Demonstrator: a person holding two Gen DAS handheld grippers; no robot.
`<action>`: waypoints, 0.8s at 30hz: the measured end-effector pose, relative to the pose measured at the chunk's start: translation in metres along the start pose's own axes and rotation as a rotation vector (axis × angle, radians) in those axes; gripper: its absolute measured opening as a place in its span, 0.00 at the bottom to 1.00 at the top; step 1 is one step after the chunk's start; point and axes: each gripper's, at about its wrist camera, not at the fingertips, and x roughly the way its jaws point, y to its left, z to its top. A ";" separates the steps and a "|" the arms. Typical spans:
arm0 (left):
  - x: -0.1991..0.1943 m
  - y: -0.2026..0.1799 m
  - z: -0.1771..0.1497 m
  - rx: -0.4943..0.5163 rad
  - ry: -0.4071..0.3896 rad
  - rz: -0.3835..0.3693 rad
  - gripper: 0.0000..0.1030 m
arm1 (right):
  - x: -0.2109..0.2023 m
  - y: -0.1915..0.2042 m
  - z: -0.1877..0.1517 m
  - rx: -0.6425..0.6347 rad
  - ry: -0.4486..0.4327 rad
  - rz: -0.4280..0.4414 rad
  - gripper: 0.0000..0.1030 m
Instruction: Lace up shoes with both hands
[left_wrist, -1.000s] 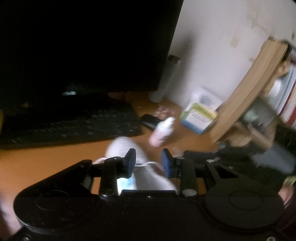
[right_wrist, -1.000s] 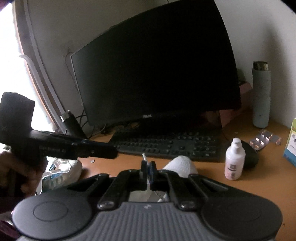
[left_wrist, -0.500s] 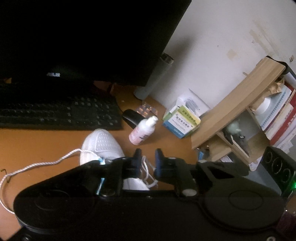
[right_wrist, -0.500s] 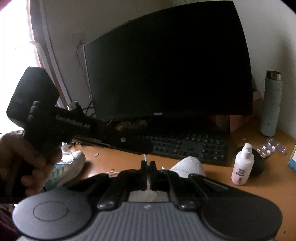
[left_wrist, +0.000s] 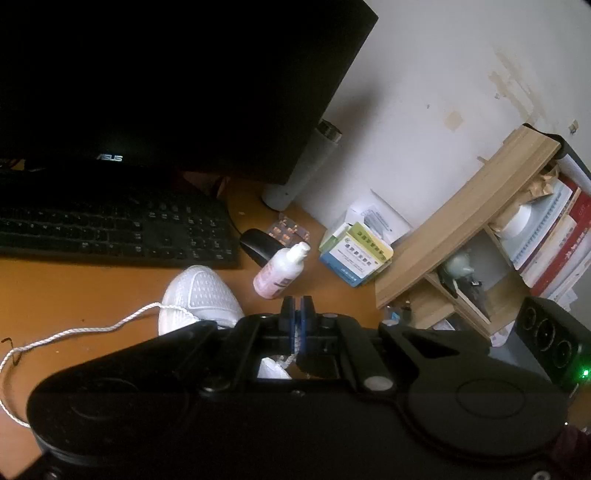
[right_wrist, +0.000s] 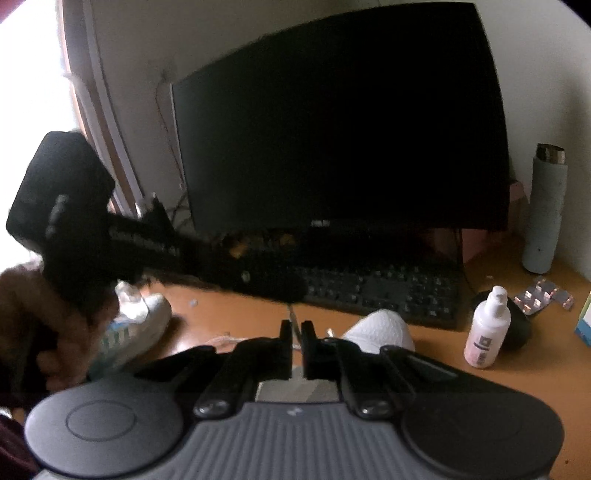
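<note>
Through the left wrist view, the black left hand-held gripper (left_wrist: 296, 314) is clamping fully together on a strand of the white braided cotton shoelace (left_wrist: 85, 330), which shows between its blue pads just above the white mesh sneaker (left_wrist: 197, 295) sitting on the orange wooden table (left_wrist: 74, 291). The free length of lace is trailing leftward across the table and looping toward the frame's edge.

Through the right wrist view, the grey-and-black right hand-held gripper (right_wrist: 295, 330) is opening its jaws, a thin strand standing in the narrow gap with the pads no longer pressing it. A second white sneaker (right_wrist: 136, 332) is lying to the left.

To do this handover well, the left should probably be keeping tension steady while the right is easing clear, so the lace is not slipping back through its eyelet.
</note>
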 end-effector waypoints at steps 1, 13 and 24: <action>0.000 -0.001 -0.001 0.008 0.005 0.000 0.00 | 0.000 0.000 0.001 -0.005 0.005 0.001 0.13; 0.006 -0.008 -0.008 0.068 0.035 0.012 0.00 | 0.013 0.012 0.006 -0.172 0.089 -0.027 0.13; 0.010 -0.009 -0.006 0.091 0.048 0.025 0.14 | 0.020 0.009 0.004 -0.198 0.144 -0.012 0.03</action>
